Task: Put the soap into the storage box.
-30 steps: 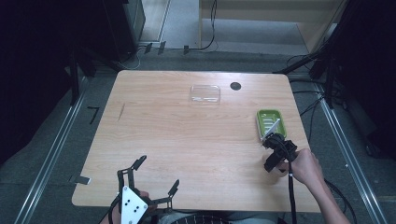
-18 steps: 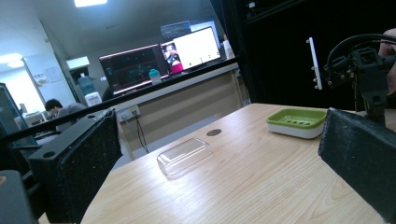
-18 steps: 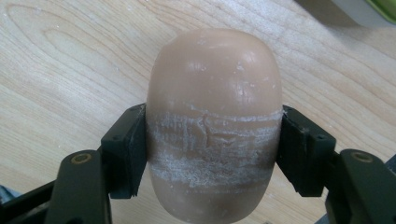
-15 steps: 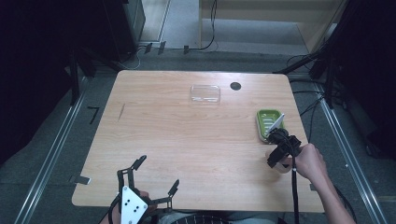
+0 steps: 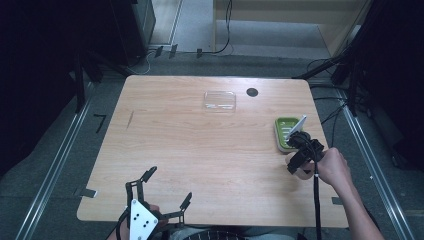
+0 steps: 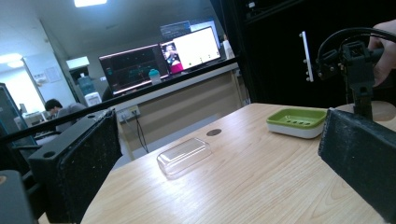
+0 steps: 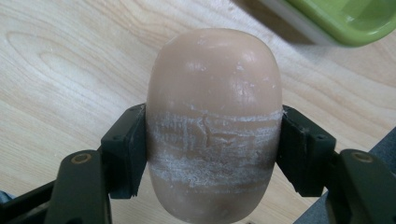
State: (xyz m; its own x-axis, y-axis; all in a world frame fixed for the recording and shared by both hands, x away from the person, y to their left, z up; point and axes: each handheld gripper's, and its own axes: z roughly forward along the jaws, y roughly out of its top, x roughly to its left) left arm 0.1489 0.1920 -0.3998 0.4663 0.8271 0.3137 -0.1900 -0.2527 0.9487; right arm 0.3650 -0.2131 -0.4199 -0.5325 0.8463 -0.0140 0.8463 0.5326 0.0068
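Observation:
A beige bar of soap (image 7: 212,93) with a scuffed white band is clamped between the jaws of my right gripper (image 7: 212,154). That gripper (image 5: 299,150) hovers at the table's right side, just in front of a green soap dish (image 5: 285,131) with a white base. The dish's green corner (image 7: 355,18) lies beyond the soap. My left gripper (image 5: 170,184) rests at the table's front edge, open with nothing between its black jaws. From there the dish (image 6: 296,121) sits far right, with the right gripper (image 6: 357,70) above it.
A clear plastic lid (image 5: 220,100) lies at the back middle of the wooden table (image 5: 200,145), beside a small black round disc (image 5: 252,92). The lid (image 6: 183,155) shows again in the left gripper view. The person's hand (image 5: 332,167) comes in at the right edge.
The right gripper, still holding the soap, has drifted slightly to the right and farther back beside the dish. The left gripper has stayed still.

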